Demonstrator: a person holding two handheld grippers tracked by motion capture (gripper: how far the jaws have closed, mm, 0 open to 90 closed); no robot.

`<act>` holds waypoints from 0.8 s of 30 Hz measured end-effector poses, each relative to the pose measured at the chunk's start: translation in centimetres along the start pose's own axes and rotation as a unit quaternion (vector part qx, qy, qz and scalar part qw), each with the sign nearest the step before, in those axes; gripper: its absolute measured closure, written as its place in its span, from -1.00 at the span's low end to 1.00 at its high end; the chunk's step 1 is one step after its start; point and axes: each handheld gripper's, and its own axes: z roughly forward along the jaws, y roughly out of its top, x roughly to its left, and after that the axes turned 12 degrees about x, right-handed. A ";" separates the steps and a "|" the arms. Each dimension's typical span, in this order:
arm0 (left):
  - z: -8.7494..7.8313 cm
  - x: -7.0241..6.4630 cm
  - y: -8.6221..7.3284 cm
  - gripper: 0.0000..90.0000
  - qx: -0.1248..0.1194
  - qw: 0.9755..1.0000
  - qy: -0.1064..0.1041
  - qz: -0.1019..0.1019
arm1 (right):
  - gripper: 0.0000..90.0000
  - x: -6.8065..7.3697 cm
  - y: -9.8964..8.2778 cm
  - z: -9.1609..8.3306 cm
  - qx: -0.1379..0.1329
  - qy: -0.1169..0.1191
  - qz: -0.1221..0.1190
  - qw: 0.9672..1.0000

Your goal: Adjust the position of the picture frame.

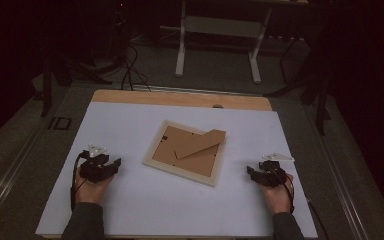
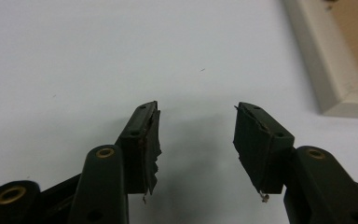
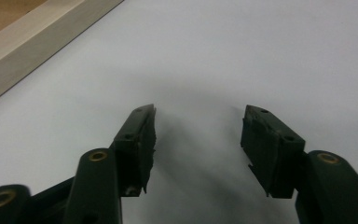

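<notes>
A pale wooden picture frame [image 1: 184, 152] lies face down in the middle of the white table top [image 1: 130, 200], turned at an angle. Its brown backing board shows, with a brown cardboard stand flap [image 1: 200, 142] across it. My left gripper [image 1: 111, 165] rests on the table to the frame's left, open, with nothing between its jaws. My right gripper [image 1: 251, 172] rests to the frame's right, open and empty as well. The left gripper view has its fingertips [image 2: 148, 122] over bare table and the frame's corner [image 2: 340, 84] at upper right. In the right gripper view the frame's edge [image 3: 32, 42] crosses the upper left.
The white sheet covers a wooden table whose bare far edge [image 1: 180, 97] shows beyond it. Past the table stand the white legs [image 1: 217, 45] of another table, with dark cables [image 1: 130, 65] on the floor. The room around is dark.
</notes>
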 end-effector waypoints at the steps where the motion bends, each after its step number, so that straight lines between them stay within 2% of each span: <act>1: -0.2 0.0 0.1 0.16 -0.001 1.000 -0.010 -0.001 | 0.01 0.0 0.0 -0.1 0.000 0.001 -0.001 1.000; 2: -0.2 0.0 0.1 0.16 -0.001 1.000 -0.010 -0.001 | 0.02 0.1 -0.1 -0.1 0.000 0.000 -0.003 1.000; 3: -0.5 -0.2 0.2 0.16 -0.007 1.000 -0.023 0.001 | 0.03 0.1 -0.1 -0.2 -0.001 0.002 -0.004 1.000; 6: -0.6 -0.3 0.3 0.20 -0.009 1.000 -0.024 0.007 | 0.03 0.2 -0.1 -0.2 -0.001 0.002 -0.003 1.000; 7: -0.7 -0.5 0.3 0.20 -0.010 0.999 -0.030 0.020 | 0.03 0.3 -0.1 -0.3 -0.002 0.004 -0.003 1.000; 8: -0.7 -0.6 0.3 0.30 -0.008 0.999 -0.029 0.032 | 0.04 0.5 0.0 -0.3 -0.003 0.008 -0.006 1.000; 11: -0.7 -0.9 0.3 0.41 0.001 0.999 -0.024 0.048 | 0.11 0.9 0.2 -0.4 -0.009 0.031 0.000 0.999; 12: -0.7 -0.9 0.4 0.42 0.004 0.998 -0.025 0.051 | 0.13 1.1 0.3 -0.5 -0.009 0.030 -0.003 0.999; 15: -0.8 -1.1 0.5 0.42 0.001 0.998 -0.030 0.054 | 0.23 1.7 0.7 -0.9 -0.012 0.033 -0.021 0.999; 20: -0.6 -1.9 0.6 0.42 0.004 0.997 -0.055 0.061 | 0.40 2.2 1.4 -1.2 -0.024 0.041 -0.032 0.998; 24: -0.6 -2.2 0.7 0.54 0.005 0.995 -0.070 0.069 | 0.58 2.4 2.4 -1.3 -0.031 0.049 -0.037 0.998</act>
